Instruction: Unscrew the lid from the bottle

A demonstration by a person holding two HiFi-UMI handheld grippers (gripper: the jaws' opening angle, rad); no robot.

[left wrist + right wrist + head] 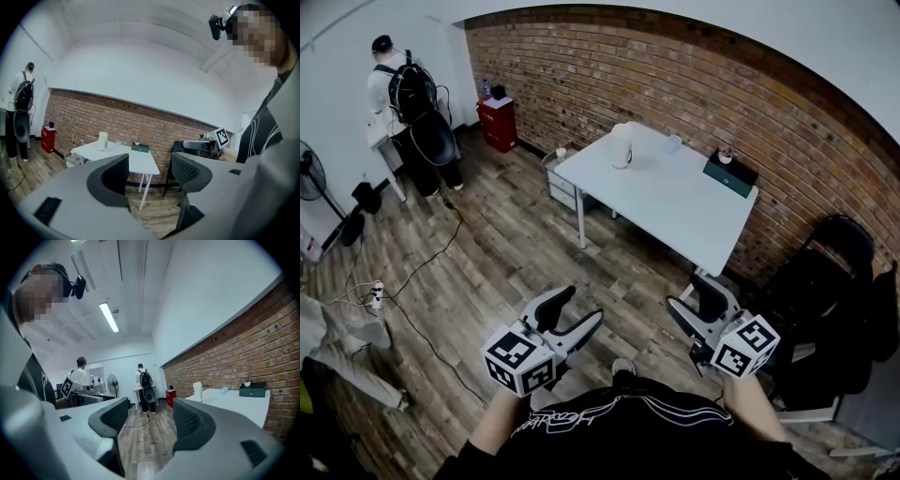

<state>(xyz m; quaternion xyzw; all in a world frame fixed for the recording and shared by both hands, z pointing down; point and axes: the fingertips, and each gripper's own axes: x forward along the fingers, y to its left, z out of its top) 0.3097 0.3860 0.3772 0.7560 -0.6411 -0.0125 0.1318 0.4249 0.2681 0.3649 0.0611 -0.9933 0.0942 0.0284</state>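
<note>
My left gripper (583, 306) and right gripper (687, 292), lower frame: jaws apart, empty. Bottle (622, 145) upper centre; shirt (609, 441) lettering unreadable.

White table (675, 202); on it a white bottle (622, 146), a small cup (673, 142), a dark green box (729, 175)

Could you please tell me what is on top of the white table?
A white bottle, a small pale cup and a dark green box; its contents are hidden.

Black fabric shirt (619, 427), white line print across chest. Grey left claw (578, 307) and grey right claw (689, 295): dark ribbed pads (187, 171), black-and-white marker cubes (518, 361).
</note>
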